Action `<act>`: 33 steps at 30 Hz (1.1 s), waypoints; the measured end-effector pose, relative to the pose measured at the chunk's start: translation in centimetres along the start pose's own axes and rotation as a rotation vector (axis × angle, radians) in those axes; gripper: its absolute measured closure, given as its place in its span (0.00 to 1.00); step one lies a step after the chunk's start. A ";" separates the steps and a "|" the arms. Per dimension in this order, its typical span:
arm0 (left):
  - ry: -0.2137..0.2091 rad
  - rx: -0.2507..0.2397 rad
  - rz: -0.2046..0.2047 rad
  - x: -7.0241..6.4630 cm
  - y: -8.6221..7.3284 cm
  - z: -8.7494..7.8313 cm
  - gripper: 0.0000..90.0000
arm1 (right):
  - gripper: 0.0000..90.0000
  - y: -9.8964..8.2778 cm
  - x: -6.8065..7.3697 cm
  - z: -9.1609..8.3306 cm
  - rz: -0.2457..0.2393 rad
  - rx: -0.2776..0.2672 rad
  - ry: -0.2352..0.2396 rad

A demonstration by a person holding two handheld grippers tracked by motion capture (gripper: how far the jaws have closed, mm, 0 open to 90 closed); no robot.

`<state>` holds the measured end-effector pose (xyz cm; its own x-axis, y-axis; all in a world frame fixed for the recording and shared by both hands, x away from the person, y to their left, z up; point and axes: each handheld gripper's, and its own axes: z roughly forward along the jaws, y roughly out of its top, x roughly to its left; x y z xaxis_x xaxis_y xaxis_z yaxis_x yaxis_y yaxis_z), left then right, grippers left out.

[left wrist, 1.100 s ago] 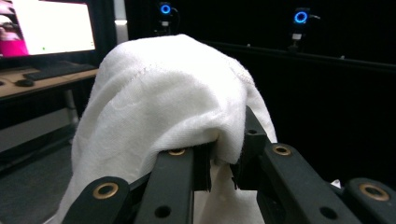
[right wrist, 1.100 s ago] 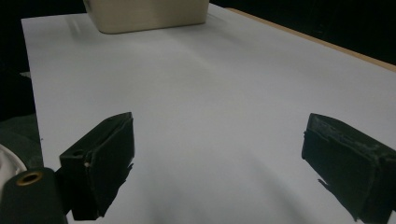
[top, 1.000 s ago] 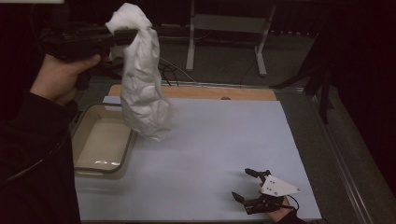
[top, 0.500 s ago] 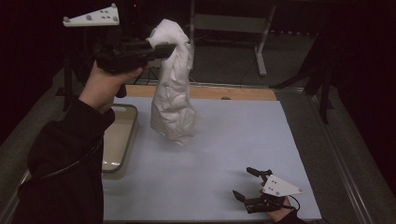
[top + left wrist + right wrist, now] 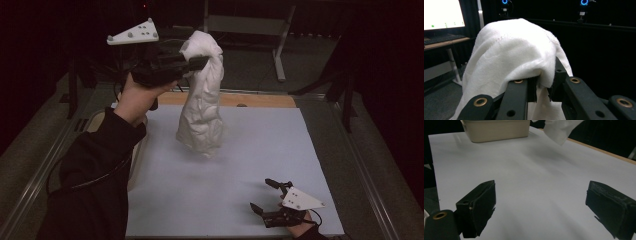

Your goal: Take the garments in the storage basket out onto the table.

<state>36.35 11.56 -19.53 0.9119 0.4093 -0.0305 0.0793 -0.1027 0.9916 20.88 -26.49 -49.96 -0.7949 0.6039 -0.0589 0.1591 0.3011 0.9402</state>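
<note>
The left gripper (image 5: pixel 197 63) is clamped on the top of a white cloth (image 5: pixel 202 112), which hangs lengthwise straight down, clear of the white table (image 5: pixel 280 145). Lower right, the right gripper (image 5: pixel 266 196) rests with jaws apart, well away.

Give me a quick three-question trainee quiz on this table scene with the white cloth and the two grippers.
1. True or false: the left gripper is shut on the crumpled white cloth.
2. Does the cloth's lower end touch the pale grey table mat?
3. The right gripper is: A open, holding nothing; B shut on the cloth.

Key: 1 true. 2 no, it hangs above the mat. 3 A, low over the mat's near right corner.
</note>
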 end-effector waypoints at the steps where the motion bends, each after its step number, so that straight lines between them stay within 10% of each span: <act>1: -0.005 -0.006 -0.008 0.0 -0.4 0.5 0.89 | 0.11 0.0 0.0 0.0 -0.001 0.000 -0.001; 33: 0.009 0.061 -0.051 0.3 -9.2 5.8 0.89 | 0.11 0.0 -0.2 -0.1 0.005 -0.014 -0.020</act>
<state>38.27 7.33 -29.37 0.9025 0.4233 -0.0797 0.1506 -0.1367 0.9791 20.97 -26.69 -49.93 -0.7823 0.6199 -0.0609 0.1543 0.2876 0.9452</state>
